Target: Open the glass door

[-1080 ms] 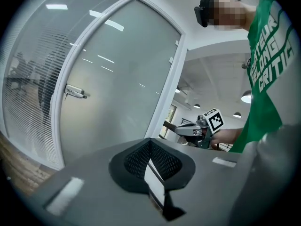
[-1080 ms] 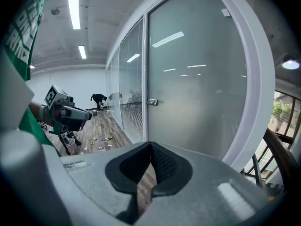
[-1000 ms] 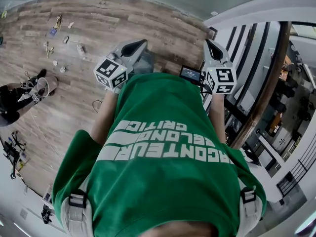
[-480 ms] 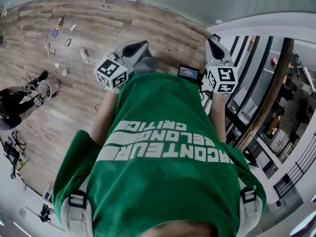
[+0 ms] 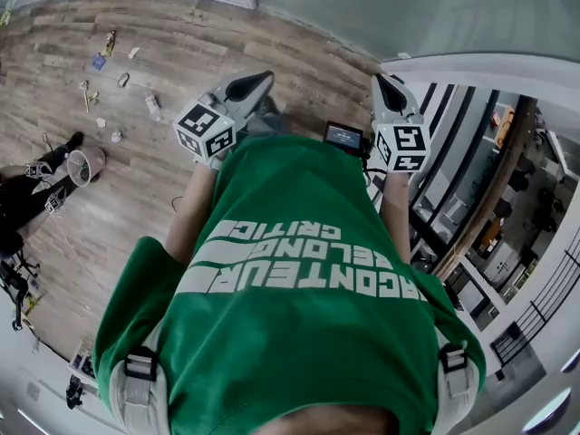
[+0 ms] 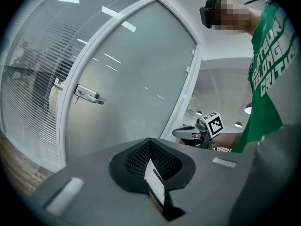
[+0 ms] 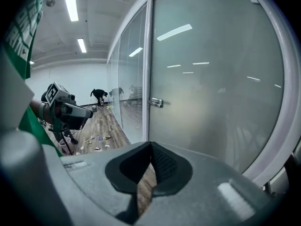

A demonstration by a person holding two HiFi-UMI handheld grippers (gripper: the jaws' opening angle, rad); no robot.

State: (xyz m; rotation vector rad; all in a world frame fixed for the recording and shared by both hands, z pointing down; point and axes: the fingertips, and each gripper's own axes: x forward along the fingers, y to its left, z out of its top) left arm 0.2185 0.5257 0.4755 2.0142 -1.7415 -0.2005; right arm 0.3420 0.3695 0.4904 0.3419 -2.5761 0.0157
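At a frosted office partition, a person in a green shirt (image 5: 299,352) faces the glass door (image 7: 211,88). It stands shut straight ahead, with its metal lever handle (image 7: 156,102) at the door's left edge, well apart from both tools. The left gripper (image 6: 150,145) and right gripper (image 7: 151,147) are each held up with jaws closed to a point and nothing between them. Neither touches the door.

The step in hand looks to be the approach. Done well, it likely means choosing 1 gripper, probably the right, whose view has the lever almost dead ahead. Its jaws should be spread before arrival, then closed across the lever near its free end, where turning takes least effort. Pressing the lever fully down before moving the door should spare the latch. Which way the door swings cannot be told, so a gentle test either way seems wise.

Readable writing is sparse: white capitals on the shirt show "CRITIC" and what looks like "BELONG", with a 3rd line partly folded. Each gripper's cube carries black-and-white square markers and no words. Lettering on a small screen (image 5: 346,135) between the 2 grippers is too small to read.
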